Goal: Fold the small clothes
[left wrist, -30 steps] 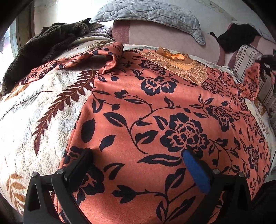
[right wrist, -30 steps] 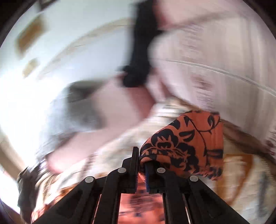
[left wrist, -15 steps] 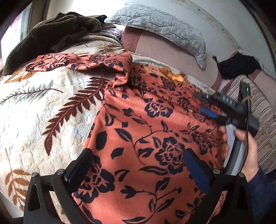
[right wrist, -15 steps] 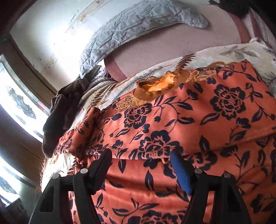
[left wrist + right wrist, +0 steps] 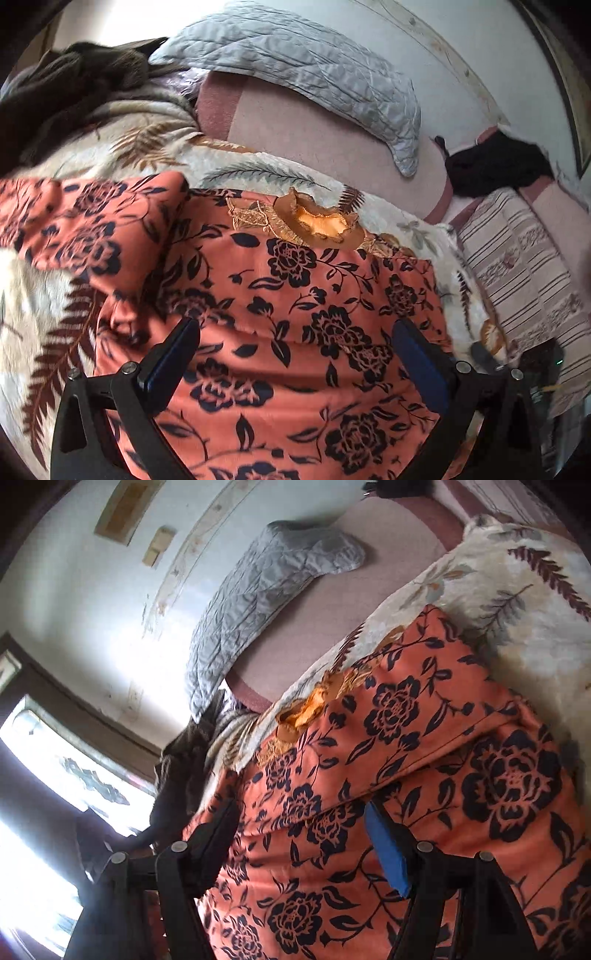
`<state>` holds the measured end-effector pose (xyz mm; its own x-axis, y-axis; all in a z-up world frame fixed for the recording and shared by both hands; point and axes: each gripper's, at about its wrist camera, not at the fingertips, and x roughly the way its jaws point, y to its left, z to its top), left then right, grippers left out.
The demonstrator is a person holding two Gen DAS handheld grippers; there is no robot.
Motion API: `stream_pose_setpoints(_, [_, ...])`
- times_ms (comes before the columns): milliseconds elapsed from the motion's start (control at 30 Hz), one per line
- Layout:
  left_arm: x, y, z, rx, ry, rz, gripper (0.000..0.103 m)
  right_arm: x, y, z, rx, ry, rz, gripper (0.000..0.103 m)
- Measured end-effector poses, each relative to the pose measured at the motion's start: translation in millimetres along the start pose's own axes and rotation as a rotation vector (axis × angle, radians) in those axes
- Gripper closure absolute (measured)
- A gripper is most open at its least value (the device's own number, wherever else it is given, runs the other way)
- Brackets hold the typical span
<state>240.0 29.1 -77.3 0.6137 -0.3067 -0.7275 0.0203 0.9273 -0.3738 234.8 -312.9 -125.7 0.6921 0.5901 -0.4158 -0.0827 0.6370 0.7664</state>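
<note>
Orange top (image 5: 295,295) with black flower print lies spread on a cream blanket (image 5: 44,295) with brown fern pattern, on a bed. Neckline (image 5: 321,221), gold-trimmed with embroidery beside it, points toward the far side of the bed. In the left wrist view one sleeve (image 5: 74,229) stretches out to the left across the blanket. On the right side of the top, a straight folded edge runs down from the shoulder; the right wrist view shows the same fold as a layer lying over the body of the top (image 5: 424,738).

Left gripper (image 5: 295,354): jaws spread wide, nothing between them, poised low over the middle of the top. Whether the fingertips touch the cloth cannot be told.

Right gripper (image 5: 303,845): jaws likewise spread wide, empty, just above the folded part of the top, camera tilted. Contact with the cloth unclear. Its blue pad (image 5: 388,853) faces inward.

Surroundings: grey quilted pillow (image 5: 303,74) leans on a pink headboard (image 5: 314,136) behind the neckline. Dark brown cloth heap (image 5: 74,85) at far left of the bed. Black garment (image 5: 495,166) at far right against the wall. Striped cushion (image 5: 528,266) to the right of the blanket. Bright window (image 5: 48,775) at left in the right wrist view.
</note>
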Motion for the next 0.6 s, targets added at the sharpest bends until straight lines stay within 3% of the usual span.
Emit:
stream_pose_setpoints(133, [69,15,1,0.007,0.129,0.199,0.0,-16,-30,55,0.075,-0.053,-0.012,0.024])
stream_pose_setpoints(200, [88,26,-4,0.013,0.195,0.238,0.001,-12,-51,84,0.092,-0.056,-0.102,0.024])
stream_pose_setpoints(333, [88,14,-14,0.133,0.171,0.283,0.0,29,-98,122,0.112,0.107,-0.245,0.026])
stream_pose_setpoints(367, [89,15,-15,0.143,0.167,0.286,0.0,42,-103,125,0.097,0.161,-0.247,0.035])
stream_pose_setpoints(400, [89,15,-17,0.149,0.159,0.29,0.0,52,-103,126,0.06,0.202,-0.284,0.058])
stream_pose_setpoints(467, [90,13,-20,0.162,0.147,0.303,0.0,63,-102,124,-0.029,0.224,-0.412,0.084])
stream_pose_setpoints(567, [90,13,-21,0.164,0.146,0.307,0.0,53,-99,125,-0.017,0.132,-0.508,0.084])
stream_pose_setpoints(600, [90,13,-20,0.162,0.149,0.304,0.0,50,-92,124,-0.047,0.101,-0.557,0.078])
